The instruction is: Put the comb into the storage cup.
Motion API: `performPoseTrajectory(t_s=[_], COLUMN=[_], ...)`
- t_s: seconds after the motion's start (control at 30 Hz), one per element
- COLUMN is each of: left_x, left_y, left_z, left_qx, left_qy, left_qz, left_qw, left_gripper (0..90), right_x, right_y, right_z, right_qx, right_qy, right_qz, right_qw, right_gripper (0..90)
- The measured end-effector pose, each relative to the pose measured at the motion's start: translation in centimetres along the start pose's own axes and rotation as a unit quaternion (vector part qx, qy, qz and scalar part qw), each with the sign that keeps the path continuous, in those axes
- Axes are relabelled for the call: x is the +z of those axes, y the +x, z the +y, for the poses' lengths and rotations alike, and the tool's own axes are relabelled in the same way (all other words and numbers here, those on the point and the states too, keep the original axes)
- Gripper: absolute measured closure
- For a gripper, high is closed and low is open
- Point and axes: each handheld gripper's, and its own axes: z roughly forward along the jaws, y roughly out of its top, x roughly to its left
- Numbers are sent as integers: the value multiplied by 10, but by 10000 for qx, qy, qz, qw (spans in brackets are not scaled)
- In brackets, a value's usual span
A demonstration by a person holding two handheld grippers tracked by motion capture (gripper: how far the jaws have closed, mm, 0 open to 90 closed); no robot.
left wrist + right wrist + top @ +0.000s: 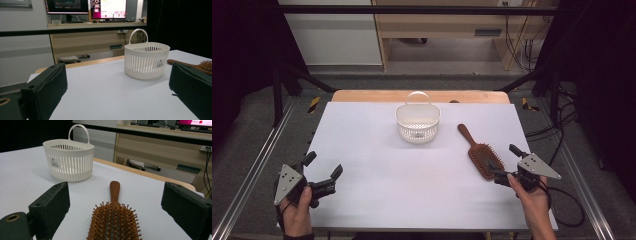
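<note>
while one white slotted basket [417, 123] stands mid-worktop [377, 170], one wooden hairbrush [479, 152] lies bristles-up to its right, between the spread jaws of the right claw [505, 164]. the left claw [323, 171], also released, hovers well apart, ungrasping.

Basket [417, 123] stands mid-table [372, 165] toward the far edge; hairbrush [480, 153] lies to its right, nearer.

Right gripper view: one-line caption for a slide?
Open right gripper straddling the head of a wooden hairbrush, bristles up, white basket beyond.
</note>
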Motion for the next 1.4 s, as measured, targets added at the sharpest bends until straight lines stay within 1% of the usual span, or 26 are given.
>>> performPoseTrajectory(t_s=[0.17,0.37,0.4,0.67,0.87,0.93,1.03,1.1,1.17,1.2,1.23,1.4], left_x=[0,1,1,1,1,1,1,0,0,0,0,0], left_y=[0,-1,-1,0,0,0,0,0,0,1,0,0], left_z=[0,0,0,-1,-1,-1,-1,-1,-1,-1,-1,-1], left_qx=[14,35,34,0,-10,-9,-8,-17,-20,-20,-16,1], left_qy=[-6,12,13,32,42,44,61,43,43,47,56,66], left_qz=[-4,3,-1,16,31,28,41,44,46,48,52,56], left_qw=[10000,10000,10000,10000,10000,10000,10000,10000,10000,10000,10000,10000], left_gripper=[18,18,18,20,20,20,20,20,20,20,20,20], right_x=[0,0,0,1,1,1,2,2,-1,-1,-2,-1], right_y=[1,3,3,7,8,8,8,10,13,13,14,13], right_z=[1,1,1,2,0,0,0,-1,-2,-2,-2,-4], right_qx=[2,125,166,205,356,419,457,511,531,531,518,538], right_qy=[-33,-1,60,159,417,437,476,555,661,661,756,926], right_qz=[-15,-20,-21,-50,-118,-113,-180,-245,-232,-232,-287,-339], right_qw=[10000,9999,9998,9997,9984,9981,9977,9968,9961,9961,9954,9937], right_gripper=[74,69,71,69,67,67,71,85,108,108,153,253])
